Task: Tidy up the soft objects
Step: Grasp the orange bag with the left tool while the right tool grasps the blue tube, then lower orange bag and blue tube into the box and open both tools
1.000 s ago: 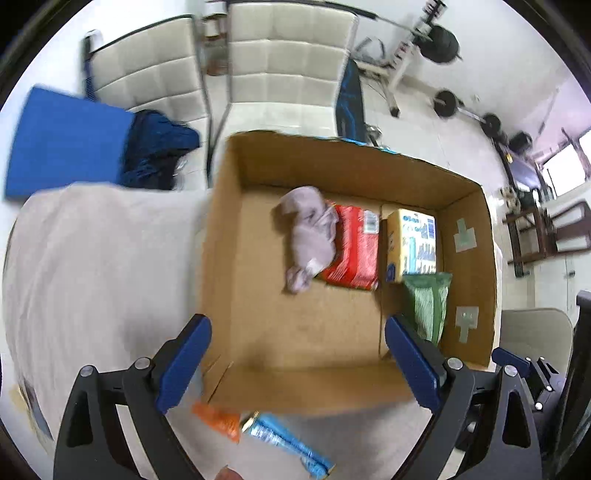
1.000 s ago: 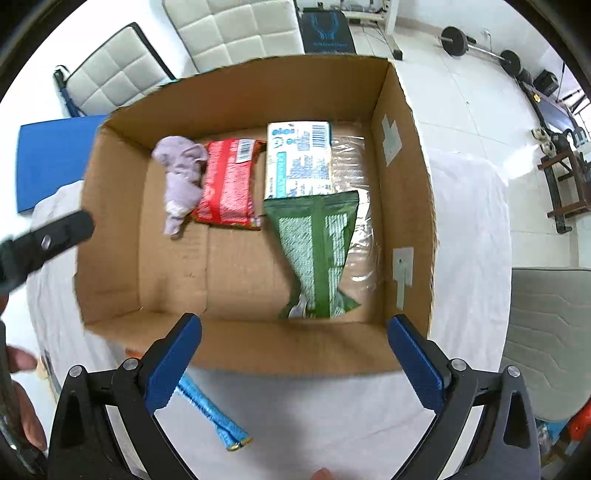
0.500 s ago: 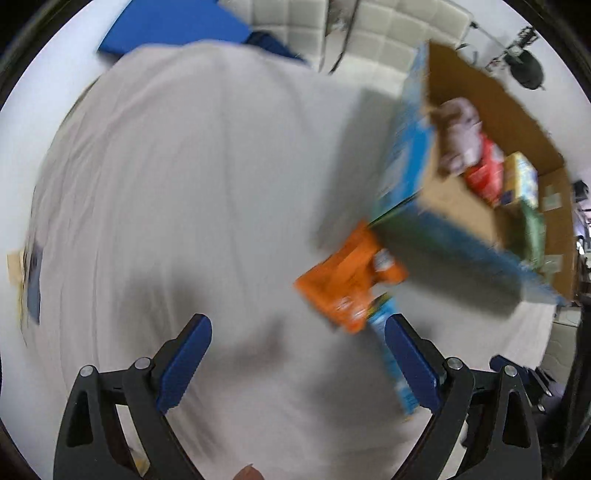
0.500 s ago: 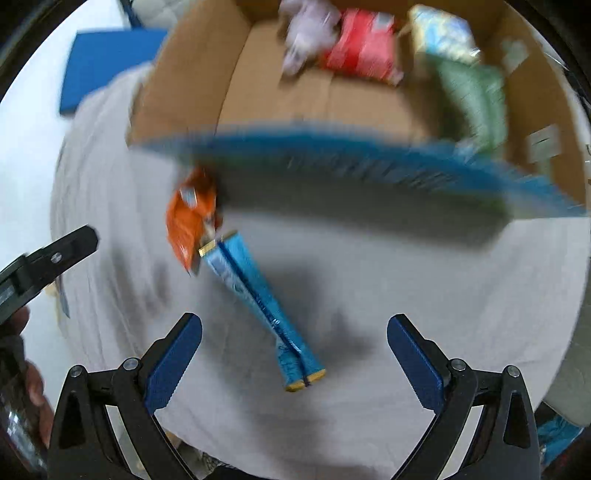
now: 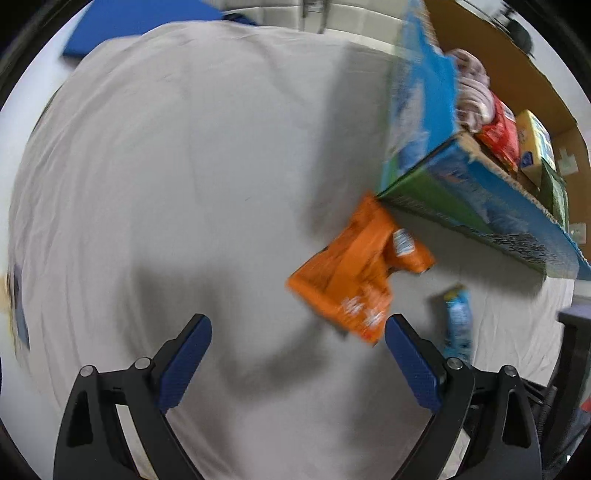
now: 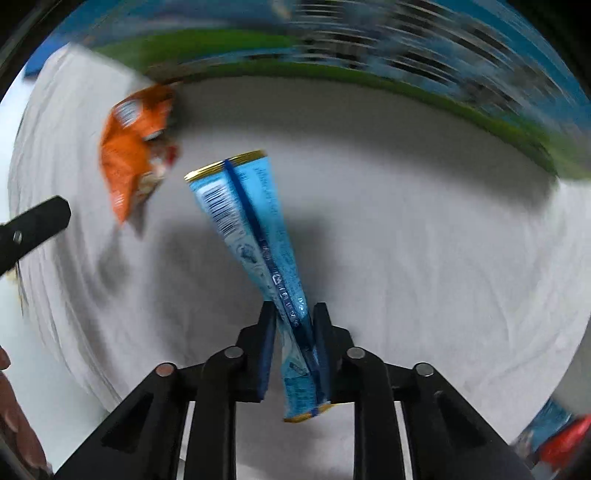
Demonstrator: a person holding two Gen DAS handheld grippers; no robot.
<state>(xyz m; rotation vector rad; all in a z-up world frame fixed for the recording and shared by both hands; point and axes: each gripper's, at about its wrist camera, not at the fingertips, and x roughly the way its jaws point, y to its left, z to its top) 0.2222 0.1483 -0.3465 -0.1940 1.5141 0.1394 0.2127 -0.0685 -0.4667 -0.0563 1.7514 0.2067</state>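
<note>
My right gripper (image 6: 294, 314) is shut on a long light-blue packet (image 6: 251, 225) that lies on the white cloth; the packet also shows in the left wrist view (image 5: 458, 317). An orange snack bag (image 5: 356, 280) lies by the near corner of the cardboard box (image 5: 469, 184); it shows in the right wrist view (image 6: 136, 147) too. My left gripper (image 5: 297, 354) is open and empty, just below and left of the orange bag. Inside the box lie a pinkish cloth (image 5: 472, 96), a red packet (image 5: 502, 133), a yellow-blue pack (image 5: 535, 144) and a green packet (image 5: 554, 188).
The white cloth (image 5: 166, 184) covers the table. The box's blue-green printed side (image 6: 369, 48) fills the top of the right wrist view. A blue mat (image 5: 140, 22) lies beyond the table's far edge. The left gripper's arm (image 6: 33, 225) reaches in at the left.
Both grippers dropped from above the box to the cloth in front of it. My right gripper closed on the light-blue packet. My left gripper moved closer to the orange bag, still open.
</note>
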